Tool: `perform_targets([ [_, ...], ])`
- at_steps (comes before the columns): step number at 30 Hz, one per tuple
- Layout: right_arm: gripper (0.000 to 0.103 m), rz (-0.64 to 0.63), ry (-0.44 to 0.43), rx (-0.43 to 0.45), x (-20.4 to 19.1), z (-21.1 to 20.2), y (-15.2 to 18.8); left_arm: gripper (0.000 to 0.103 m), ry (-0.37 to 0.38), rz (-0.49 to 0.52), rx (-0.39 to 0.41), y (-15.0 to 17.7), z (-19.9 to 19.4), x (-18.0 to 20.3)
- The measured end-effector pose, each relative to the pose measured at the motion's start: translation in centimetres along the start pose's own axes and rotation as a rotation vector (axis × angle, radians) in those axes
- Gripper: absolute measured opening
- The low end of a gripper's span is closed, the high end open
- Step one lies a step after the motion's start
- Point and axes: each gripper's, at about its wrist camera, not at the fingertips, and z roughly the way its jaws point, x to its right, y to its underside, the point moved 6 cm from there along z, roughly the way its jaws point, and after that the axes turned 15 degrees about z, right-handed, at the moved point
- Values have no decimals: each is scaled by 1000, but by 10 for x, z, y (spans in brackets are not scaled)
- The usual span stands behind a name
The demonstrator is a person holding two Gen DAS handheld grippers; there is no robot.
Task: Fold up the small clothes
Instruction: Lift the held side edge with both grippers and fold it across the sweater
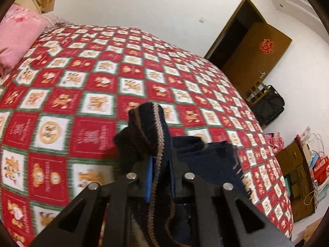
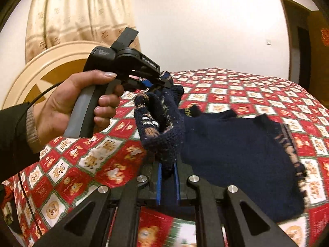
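In the right wrist view, the right tongs (image 2: 167, 170) are seen nearly closed, with a thick fold of the navy knitted sweater (image 2: 230, 144) pinched between the blue pads. From that pinch the cloth is drawn up and away toward the left tongs (image 2: 162, 81), which are carried by the person's hand (image 2: 82, 103) and are clamped on a patterned edge of the same sweater, above and beyond the right tongs. In the left wrist view the left tongs (image 1: 160, 177) are likewise shown almost shut, with the striped knit trim held between the pads.

Taking the right tongs as the landmark, the held edge is stretched from them up to the left tongs, so the line between the two grips runs away from the camera and slightly leftward. The body of the sweater is spread to the right of the right tongs and lies on the red checked bedspread (image 2: 257, 94), its long axis running rightward toward the patterned hem (image 2: 292, 150). Both grips are thus on the left side of the garment, the right tongs being nearer the lower part, the left tongs nearer the far part.

It is judged that the lifted side is to be carried rightward over the flat body. The fold will stay square only if both grips are moved together.

Beyond the sweater, the headboard (image 2: 37, 72) and curtain (image 2: 78, 14) are seen.
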Motion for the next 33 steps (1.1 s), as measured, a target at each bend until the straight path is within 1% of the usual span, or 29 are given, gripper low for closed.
perform_targets([
  [8,9,80,44,24,59,-28,-11,13,49,71,-16,-24,36,73],
  [13,9,170,75,24,108,-39,-14,13,78,115,-42,-30,66,113],
  [17,9,256,99,2,147,-43,-5,12,97,142,-71,-27,94,143],
  [18,9,269,105,-2,155,-43,-3,8,104,152,-77,-25,101,153],
  [21,9,325,118,-23,179,-46,8,8,122,169,-99,-22,120,176],
  [26,9,447,93,-48,209,-48,20,8,125,215,-138,-14,143,204],
  [29,10,506,59,-62,219,-47,26,13,166,275,-149,-12,143,229],
  [30,10,517,55,-60,222,-47,27,18,162,294,-149,-12,140,235],
  [31,10,533,48,-59,224,-48,28,30,156,331,-147,-13,134,244],
  [32,13,553,37,-63,226,-48,28,38,145,356,-140,-14,129,248],
  [33,14,572,31,-70,230,-48,28,54,123,383,-109,-18,118,253],
])
